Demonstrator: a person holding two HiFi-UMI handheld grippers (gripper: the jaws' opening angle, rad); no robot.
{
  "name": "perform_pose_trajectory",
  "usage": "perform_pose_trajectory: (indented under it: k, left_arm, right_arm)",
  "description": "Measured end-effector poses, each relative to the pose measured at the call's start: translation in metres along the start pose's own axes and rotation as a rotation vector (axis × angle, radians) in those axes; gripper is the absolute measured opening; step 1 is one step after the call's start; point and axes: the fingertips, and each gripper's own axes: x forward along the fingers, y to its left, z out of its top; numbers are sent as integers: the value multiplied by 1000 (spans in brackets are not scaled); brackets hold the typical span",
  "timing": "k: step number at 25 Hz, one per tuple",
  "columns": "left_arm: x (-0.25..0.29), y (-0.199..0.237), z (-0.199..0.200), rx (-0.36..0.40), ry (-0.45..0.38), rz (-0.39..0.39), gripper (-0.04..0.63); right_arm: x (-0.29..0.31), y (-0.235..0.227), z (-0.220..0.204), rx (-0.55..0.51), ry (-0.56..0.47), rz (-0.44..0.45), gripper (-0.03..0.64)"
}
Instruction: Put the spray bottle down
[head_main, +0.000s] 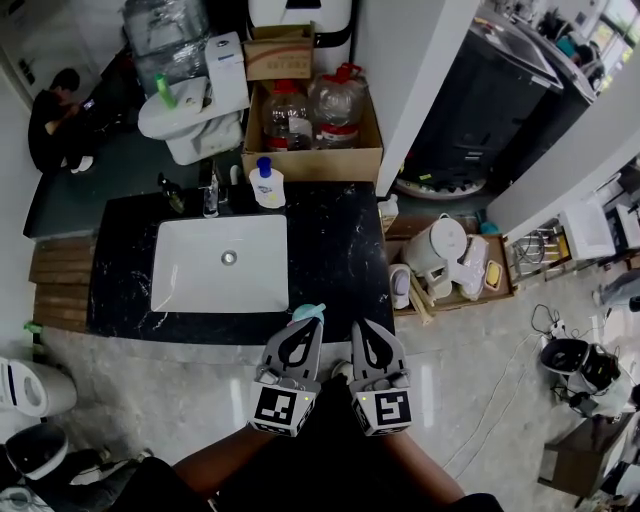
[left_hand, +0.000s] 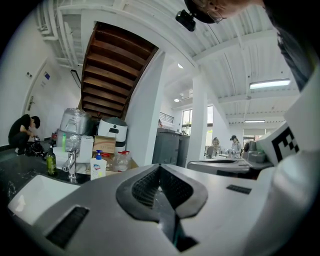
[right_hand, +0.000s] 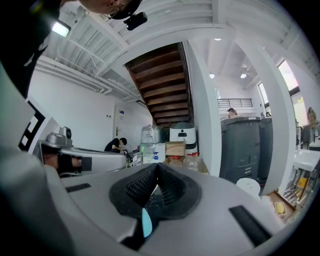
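Observation:
My left gripper (head_main: 314, 322) and right gripper (head_main: 358, 326) are held side by side, level, at the front edge of the black counter (head_main: 335, 255). Both point toward it. In the left gripper view the pads of the left gripper (left_hand: 160, 166) meet with nothing between them. The right gripper (right_hand: 157, 165) also has its pads together. A small pale teal thing (head_main: 308, 312) shows just at the left gripper's tip, lower than the jaws. A sliver of the same teal thing (right_hand: 146, 222) shows under the right jaws. I cannot tell whether it is the spray bottle.
A white sink (head_main: 222, 262) is set into the counter, with a tap (head_main: 211, 195) and a blue-capped soap bottle (head_main: 266, 185) behind it. A cardboard box (head_main: 312, 150) of water jugs stands beyond. A low shelf with a kettle (head_main: 440, 248) is at the right. A person (head_main: 55, 115) crouches far left.

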Motion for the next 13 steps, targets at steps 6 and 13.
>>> perform_pose_trajectory:
  k: [6,13]
  left_arm:
    - [5,-1,4,1,-10,20,14]
    - [14,-1,2,2,-11,47,13]
  right_arm:
    - [4,-5,-1,-7,13,18,15]
    - [14,-11,-3,1,11,52,15]
